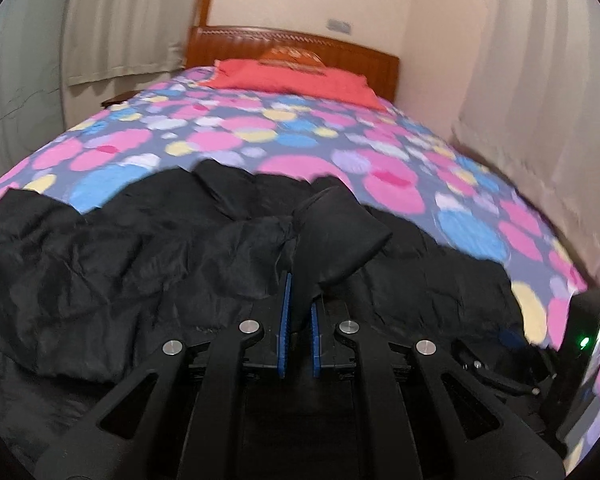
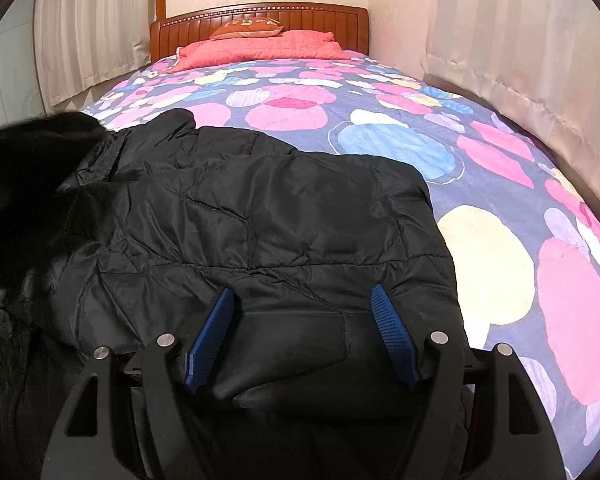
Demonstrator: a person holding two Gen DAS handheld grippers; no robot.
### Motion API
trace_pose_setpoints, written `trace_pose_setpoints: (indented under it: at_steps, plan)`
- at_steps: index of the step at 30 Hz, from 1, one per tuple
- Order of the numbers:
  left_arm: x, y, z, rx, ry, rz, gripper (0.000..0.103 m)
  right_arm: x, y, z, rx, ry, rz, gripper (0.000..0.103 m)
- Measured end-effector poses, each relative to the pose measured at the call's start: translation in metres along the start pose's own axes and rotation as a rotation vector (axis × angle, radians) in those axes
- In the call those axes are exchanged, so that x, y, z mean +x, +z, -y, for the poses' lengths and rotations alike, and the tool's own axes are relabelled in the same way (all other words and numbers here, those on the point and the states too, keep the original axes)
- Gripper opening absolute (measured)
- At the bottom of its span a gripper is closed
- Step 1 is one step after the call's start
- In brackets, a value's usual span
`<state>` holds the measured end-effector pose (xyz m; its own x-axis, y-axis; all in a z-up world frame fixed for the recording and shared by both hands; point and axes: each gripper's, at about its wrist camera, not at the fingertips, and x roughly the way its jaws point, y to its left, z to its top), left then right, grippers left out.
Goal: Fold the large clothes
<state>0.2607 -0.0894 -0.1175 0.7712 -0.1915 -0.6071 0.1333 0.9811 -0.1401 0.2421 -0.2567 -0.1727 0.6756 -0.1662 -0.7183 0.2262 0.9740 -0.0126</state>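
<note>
Your black padded jacket lies across the near part of the bed, on the bedspread with big pink, blue and yellow spots. In the right wrist view the right part of the jacket is quite flat and its right edge runs straight toward you. To the left the cloth is heaped and wrinkled, and a blurred black mass rises at the left border of that view.

Your left gripper has its fingers together, and they are clamped on a fold of the black cloth. This fold stands up above the blue pads and hangs over to the right. The left wrist view is blurred.

Your right gripper has its fingers wide apart. The near edge of the jacket lies between them, but the blue pads do not press on it, so nothing is held there.

At the far end of the bed you see a red quilted pillow, a small brown cushion behind it, and the wooden headboard. Pale curtains hang on both sides of the bed.
</note>
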Motion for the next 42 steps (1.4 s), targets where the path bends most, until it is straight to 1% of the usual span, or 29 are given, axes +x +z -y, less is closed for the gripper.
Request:
trace_pose_setpoints:
  at_steps: [3,4,5,6,7,9,10,12,14,17,18,20,23,25,28,29,30,31,32,35,37,38,39,41,42]
  plan:
    - [0.017,-0.01,0.016,0.032,-0.003,-0.049,0.009,0.0,0.0,-0.001,0.001,-0.001,0.001,0.072]
    - [0.018,-0.012,0.019,0.033,0.001,-0.053,0.01,0.0,0.0,-0.001,0.001,0.0,0.0,0.072]
    - [0.019,-0.012,0.021,0.034,0.005,-0.052,0.012,0.0,0.0,-0.001,0.001,0.0,0.0,0.072]
    - [0.017,-0.013,0.023,0.037,0.003,-0.051,0.017,0.0,-0.001,-0.001,0.0,-0.002,-0.001,0.073]
    - [0.014,-0.013,0.024,0.037,-0.002,-0.051,0.038,-0.001,-0.001,-0.002,-0.001,-0.003,-0.001,0.073]
    - [0.003,-0.012,0.024,0.033,-0.017,-0.031,0.065,-0.001,0.0,-0.003,-0.003,-0.003,-0.004,0.073]
    - [-0.007,-0.012,0.024,0.038,-0.016,-0.008,0.065,-0.002,0.0,-0.004,-0.004,-0.003,-0.006,0.073]
    - [-0.019,-0.01,0.025,0.058,-0.023,0.002,0.065,-0.005,0.002,-0.005,-0.008,-0.009,-0.012,0.073]
    - [-0.035,-0.008,0.017,0.054,-0.022,0.01,0.065,-0.011,0.003,-0.008,-0.004,-0.016,-0.023,0.073]
    - [-0.054,-0.007,0.0,0.03,-0.008,0.027,0.065,-0.022,0.007,-0.011,0.027,0.019,-0.023,0.073]
    - [-0.063,-0.007,-0.01,0.027,0.008,0.039,0.065,-0.028,0.011,-0.016,0.04,0.049,-0.018,0.073]
    - [-0.074,-0.007,-0.027,0.028,0.044,0.058,0.065,-0.034,0.017,-0.024,0.043,0.079,-0.006,0.073]
    - [-0.088,-0.008,-0.059,0.016,0.116,0.083,0.065,-0.037,0.029,-0.047,0.04,0.139,0.001,0.073]
    - [-0.093,-0.009,-0.083,-0.009,0.155,0.083,0.065,-0.029,0.037,-0.066,0.047,0.189,-0.015,0.073]
    - [-0.095,-0.01,-0.114,-0.056,0.203,0.068,0.065,-0.009,0.044,-0.09,0.045,0.218,-0.052,0.073]
    - [-0.095,-0.011,-0.122,-0.07,0.21,0.064,0.065,-0.002,0.044,-0.096,0.045,0.233,-0.079,0.07]
    - [-0.096,-0.011,-0.131,-0.08,0.221,0.063,0.065,0.003,0.044,-0.101,0.043,0.252,-0.098,0.057]
    - [-0.097,-0.011,-0.138,-0.085,0.235,0.064,0.065,0.006,0.043,-0.106,0.041,0.276,-0.117,0.034]
    - [-0.098,-0.012,-0.143,-0.088,0.242,0.065,0.065,0.008,0.043,-0.109,0.037,0.278,-0.127,0.032]
    - [-0.101,-0.01,-0.161,-0.108,0.263,0.074,0.066,-0.007,0.046,-0.102,0.033,0.265,-0.068,0.025]
    - [-0.101,-0.009,-0.169,-0.118,0.268,0.075,0.066,-0.018,0.049,-0.085,0.04,0.208,-0.012,0.025]
    - [-0.099,-0.008,-0.173,-0.123,0.267,0.071,0.066,-0.023,0.05,-0.072,0.044,0.164,0.019,0.025]
    - [-0.097,-0.008,-0.174,-0.125,0.267,0.069,0.067,-0.025,0.05,-0.063,0.046,0.132,0.033,0.025]
    - [-0.091,-0.007,-0.177,-0.129,0.269,0.061,0.067,-0.023,0.05,-0.044,0.047,0.082,0.031,0.025]
    - [-0.086,-0.007,-0.178,-0.133,0.264,0.05,0.067,-0.017,0.048,-0.034,0.054,0.079,0.009,0.025]
